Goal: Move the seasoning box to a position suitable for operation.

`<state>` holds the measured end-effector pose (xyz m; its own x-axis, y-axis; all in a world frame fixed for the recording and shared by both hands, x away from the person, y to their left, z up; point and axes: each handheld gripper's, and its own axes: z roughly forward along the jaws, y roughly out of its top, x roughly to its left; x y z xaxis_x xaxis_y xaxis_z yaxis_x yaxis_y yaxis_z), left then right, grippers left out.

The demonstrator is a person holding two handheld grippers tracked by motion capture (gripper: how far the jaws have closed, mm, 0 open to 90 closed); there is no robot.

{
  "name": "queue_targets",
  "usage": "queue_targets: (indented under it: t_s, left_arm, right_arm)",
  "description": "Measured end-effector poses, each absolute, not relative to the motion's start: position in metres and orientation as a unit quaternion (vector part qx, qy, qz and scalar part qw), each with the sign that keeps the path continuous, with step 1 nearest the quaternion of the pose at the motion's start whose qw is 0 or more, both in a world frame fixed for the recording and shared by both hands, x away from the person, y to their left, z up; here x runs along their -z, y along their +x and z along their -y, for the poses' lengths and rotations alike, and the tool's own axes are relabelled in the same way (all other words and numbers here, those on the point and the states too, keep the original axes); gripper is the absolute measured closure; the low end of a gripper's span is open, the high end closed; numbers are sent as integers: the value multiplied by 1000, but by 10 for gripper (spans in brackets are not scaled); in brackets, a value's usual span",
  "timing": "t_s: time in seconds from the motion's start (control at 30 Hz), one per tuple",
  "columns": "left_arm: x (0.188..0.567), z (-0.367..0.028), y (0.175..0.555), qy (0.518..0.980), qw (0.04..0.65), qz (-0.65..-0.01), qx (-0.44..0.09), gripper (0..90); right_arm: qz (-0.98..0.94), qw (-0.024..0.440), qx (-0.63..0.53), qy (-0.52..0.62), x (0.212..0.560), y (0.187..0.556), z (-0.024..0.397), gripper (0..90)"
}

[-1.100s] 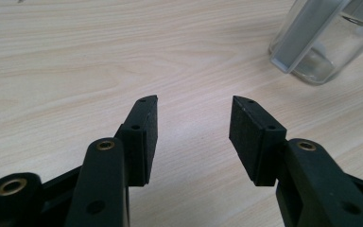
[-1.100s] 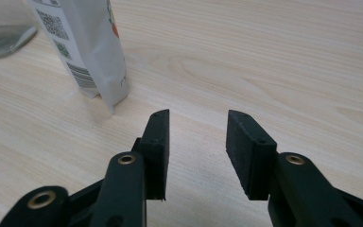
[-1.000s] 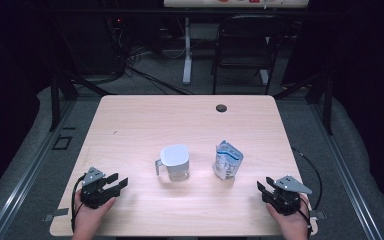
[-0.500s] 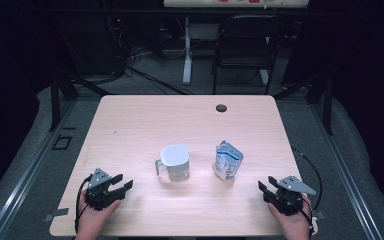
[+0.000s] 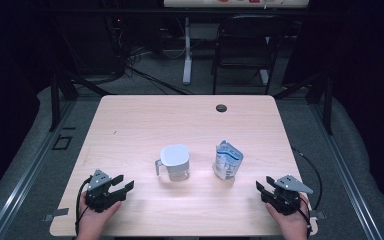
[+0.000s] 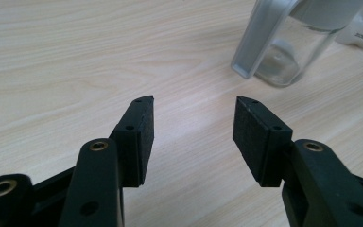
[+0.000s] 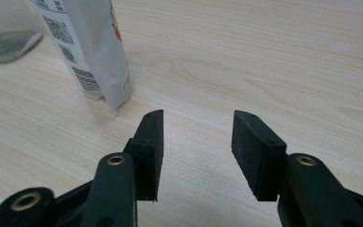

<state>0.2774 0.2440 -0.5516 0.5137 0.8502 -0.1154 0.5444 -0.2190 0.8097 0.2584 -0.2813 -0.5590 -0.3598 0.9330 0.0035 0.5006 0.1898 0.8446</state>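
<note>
Looking down from the high view, the left tongs (image 5: 125, 186) and right tongs (image 5: 261, 187) rest near the counter's (image 5: 180, 120) front corners, with a clear jug (image 5: 174, 162) and a white pouch (image 5: 227, 160) standing side by side, apart, between them. Along the left gripper view, the left tongs (image 6: 194, 120), jaws just opened wider and gripping nothing, aim at the jug (image 6: 283, 42) ahead. Along the right gripper view, the right tongs (image 7: 197, 135), jaws just spreading too, gape released with the pouch (image 7: 90, 47) ahead to their left.

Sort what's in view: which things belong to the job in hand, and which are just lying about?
In the job:
- clear measuring jug
- white stand-up pouch
- left gripper, open
- right gripper, open

Lying about:
- black grommet in the table
- chair behind
</note>
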Motion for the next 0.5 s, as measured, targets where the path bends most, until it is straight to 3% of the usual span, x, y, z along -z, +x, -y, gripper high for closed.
queue_targets:
  t_s: [0.5]
  left_arm:
    - [541, -219, 283, 762, 431, -448, -182, 522]
  right_arm:
    - [-732, 262, -401, 484, 560, 260, 274, 540]
